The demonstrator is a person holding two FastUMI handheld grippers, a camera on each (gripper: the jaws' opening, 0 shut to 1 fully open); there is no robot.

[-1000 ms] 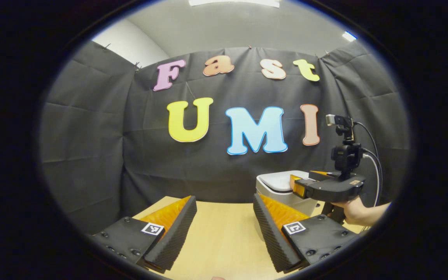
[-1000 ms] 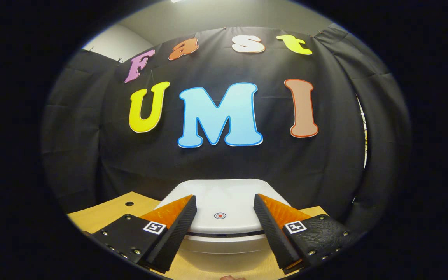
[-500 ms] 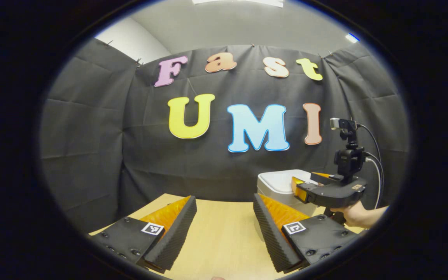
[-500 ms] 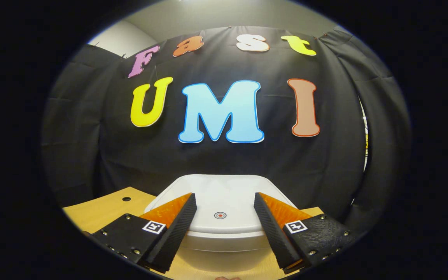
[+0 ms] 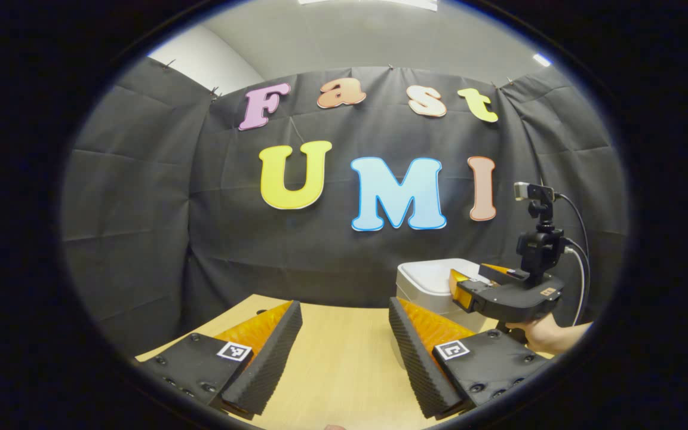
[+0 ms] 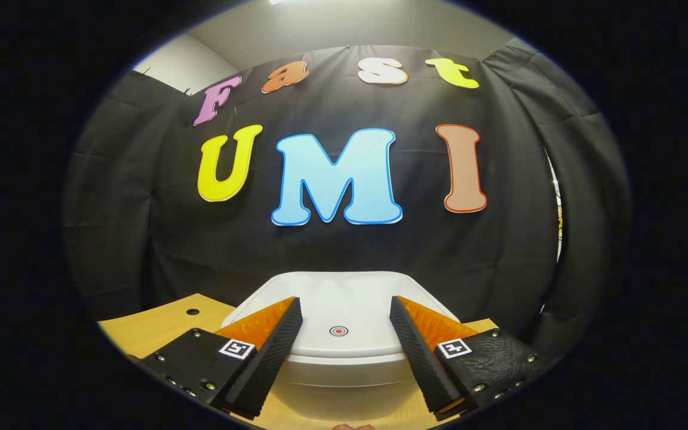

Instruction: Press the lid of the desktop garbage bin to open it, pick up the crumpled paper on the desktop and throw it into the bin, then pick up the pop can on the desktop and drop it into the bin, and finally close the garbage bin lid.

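Garbage bin smooth white rounded plastic, lid down, right gripper jaws spread, empty, left gripper likewise

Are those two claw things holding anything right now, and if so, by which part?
Nothing is held. The left gripper is open above the table; the right gripper is open over the closed bin lid.

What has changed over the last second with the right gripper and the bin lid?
In the left gripper view the right gripper has sunk a little over the bin. In the right gripper view a dark gap under the lid has closed. Both grippers stay open and empty; the left gripper stays over the table.
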